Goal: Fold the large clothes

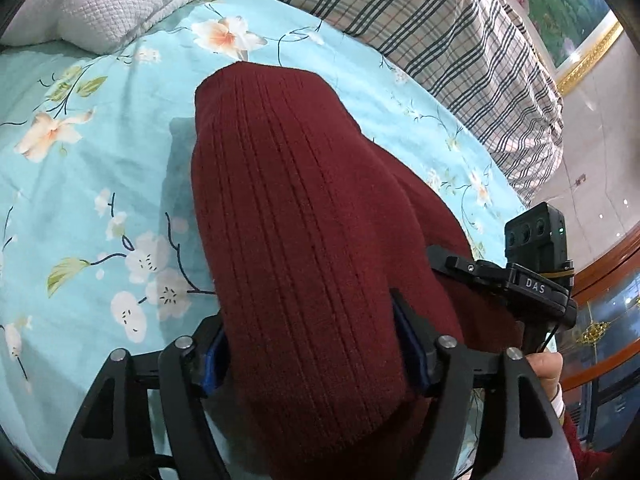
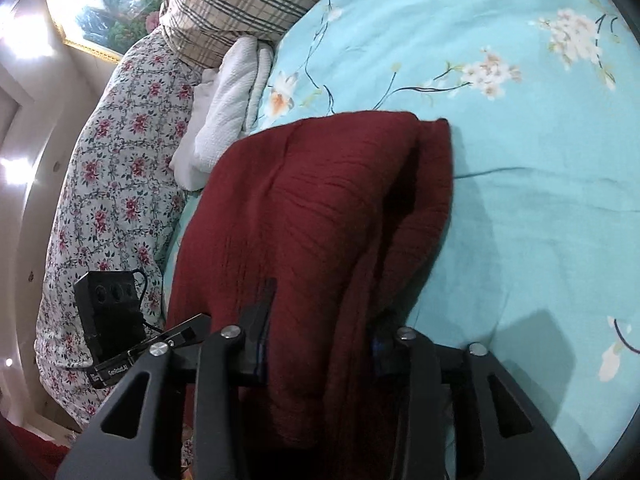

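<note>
A dark red ribbed knit garment (image 1: 304, 208) lies folded in a thick bundle on the turquoise floral bed sheet (image 1: 100, 152). My left gripper (image 1: 316, 356) is shut on the near end of the bundle, its blue pads pressed into both sides. In the right wrist view the same red garment (image 2: 320, 208) shows several stacked layers, and my right gripper (image 2: 320, 344) is shut on its near edge. The right gripper's body (image 1: 536, 272) shows beside the garment in the left wrist view. The fingertips of both grippers are hidden by the cloth.
A plaid pillow (image 1: 440, 28) and a white textured blanket (image 1: 120, 0) lie at the head of the bed. A pink-flowered quilt (image 2: 112, 184) lies along the bed's side. A gold-framed painting (image 1: 572, 20) hangs on the wall. Turquoise sheet (image 2: 540, 200) extends right of the garment.
</note>
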Available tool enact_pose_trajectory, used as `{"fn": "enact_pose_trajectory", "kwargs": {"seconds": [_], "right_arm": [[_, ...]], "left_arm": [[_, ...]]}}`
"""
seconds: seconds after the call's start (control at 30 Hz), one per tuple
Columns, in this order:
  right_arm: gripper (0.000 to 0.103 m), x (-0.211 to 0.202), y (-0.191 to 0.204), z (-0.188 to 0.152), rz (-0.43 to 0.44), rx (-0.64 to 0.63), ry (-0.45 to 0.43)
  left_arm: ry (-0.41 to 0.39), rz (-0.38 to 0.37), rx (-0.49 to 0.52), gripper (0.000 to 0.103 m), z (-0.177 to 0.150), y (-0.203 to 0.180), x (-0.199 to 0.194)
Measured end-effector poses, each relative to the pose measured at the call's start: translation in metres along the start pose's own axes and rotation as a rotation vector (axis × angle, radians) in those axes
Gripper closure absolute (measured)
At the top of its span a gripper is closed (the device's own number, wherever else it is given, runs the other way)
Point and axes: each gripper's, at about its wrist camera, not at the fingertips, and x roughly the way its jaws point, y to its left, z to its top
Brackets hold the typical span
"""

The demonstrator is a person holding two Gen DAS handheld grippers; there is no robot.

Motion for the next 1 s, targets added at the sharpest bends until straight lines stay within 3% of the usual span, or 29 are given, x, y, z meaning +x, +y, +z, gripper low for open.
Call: {"fn": "enact_pose_trajectory", "kwargs": {"seconds": [0.17, 0.3, 0.4, 0.53, 0.57, 0.6, 0.7, 0.77, 0.87, 1.0], "right_arm": [[0.048, -0.017, 0.007, -0.005, -0.068, -0.012, -0.014], [0.047, -0.047, 0.016, -0.007, -0.151, -0.037, -0.109], [0.047, -0.055, 0.023, -0.003, -0.135, -0.049, -0.154], [0.048, -0.03, 0.028, 0.004, -0.16, -0.054, -0.085], [0.051, -0.021, 0.028, 0.005, -0.174, -0.052, -0.056], [0.072, -0.012, 0.026, 0.007, -0.201, -0.041, -0.03], [0.086, -0.023, 0.037, 0.008, -0.186, -0.08, -0.085], [0.087, -0.034, 0.042, 0.006, -0.192, -0.104, -0.119], [0.087, -0.028, 0.03, 0.0, -0.258, -0.111, -0.093], [0.084, -0.017, 0.006, -0.006, -0.274, -0.064, -0.078]], "left_arm": [[-0.009, 0.01, 0.009, 0.029, -0.003, -0.011, -0.017], [-0.102, 0.065, 0.084, 0.029, -0.005, -0.03, -0.053], [-0.147, 0.052, 0.142, 0.03, -0.005, -0.041, -0.071], [-0.129, 0.023, 0.209, 0.045, -0.004, -0.051, -0.067], [-0.121, 0.013, 0.221, 0.049, -0.005, -0.052, -0.064], [-0.106, 0.017, 0.227, 0.052, -0.006, -0.052, -0.059], [-0.097, 0.029, 0.268, 0.055, -0.011, -0.058, -0.057], [-0.08, 0.028, 0.302, 0.055, -0.015, -0.063, -0.055], [-0.012, 0.101, 0.36, 0.057, -0.021, -0.069, -0.032], [-0.026, 0.144, 0.394, 0.055, -0.03, -0.078, -0.018]]}}
